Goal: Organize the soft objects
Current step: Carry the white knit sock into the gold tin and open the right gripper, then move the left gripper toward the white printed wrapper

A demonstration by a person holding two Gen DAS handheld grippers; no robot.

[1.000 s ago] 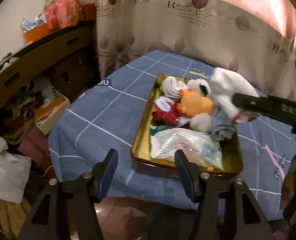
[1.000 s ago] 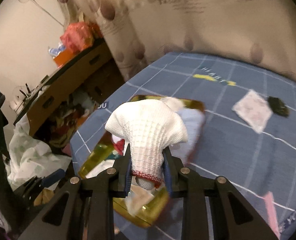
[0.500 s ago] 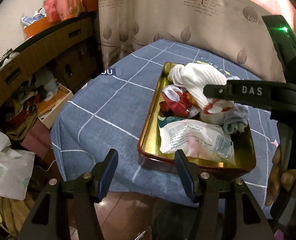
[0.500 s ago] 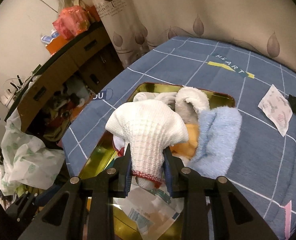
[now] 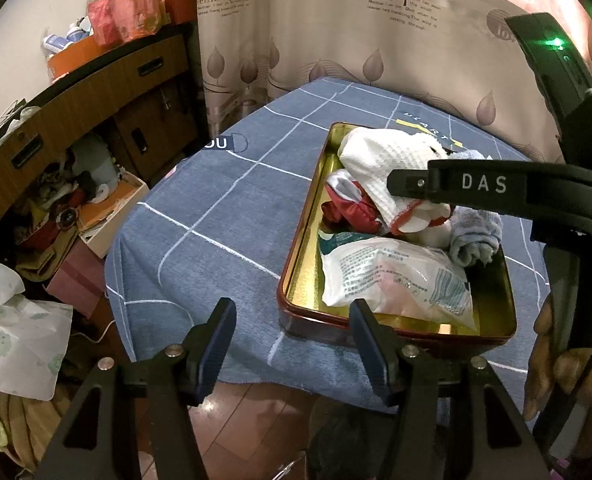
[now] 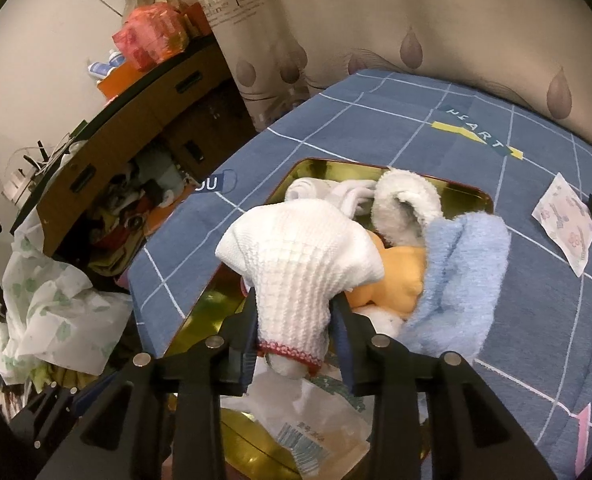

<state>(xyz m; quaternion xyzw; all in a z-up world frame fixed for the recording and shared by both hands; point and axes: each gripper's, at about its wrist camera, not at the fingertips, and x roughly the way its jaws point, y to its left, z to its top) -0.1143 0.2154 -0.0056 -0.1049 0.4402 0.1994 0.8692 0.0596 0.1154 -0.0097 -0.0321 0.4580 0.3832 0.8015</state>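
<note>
Black gripper [image 6: 296, 332], blue-padded fingers [image 5: 216, 344], silver screws

Both pictures are dim and a bit yellow, with black corners all around because the round lens bends everything, so the wooden cabinet [image 5: 96, 92] looks curved. The gold tray [image 5: 302, 276] is the shiniest thing and its inside wall glows with light from above, while the floor below the tray is dark and shadowy. Above and right of the tray in the left view, a small green light [image 5: 556, 43] glares, and the curtain [image 5: 376, 40] there looks washed out and pink.
</note>
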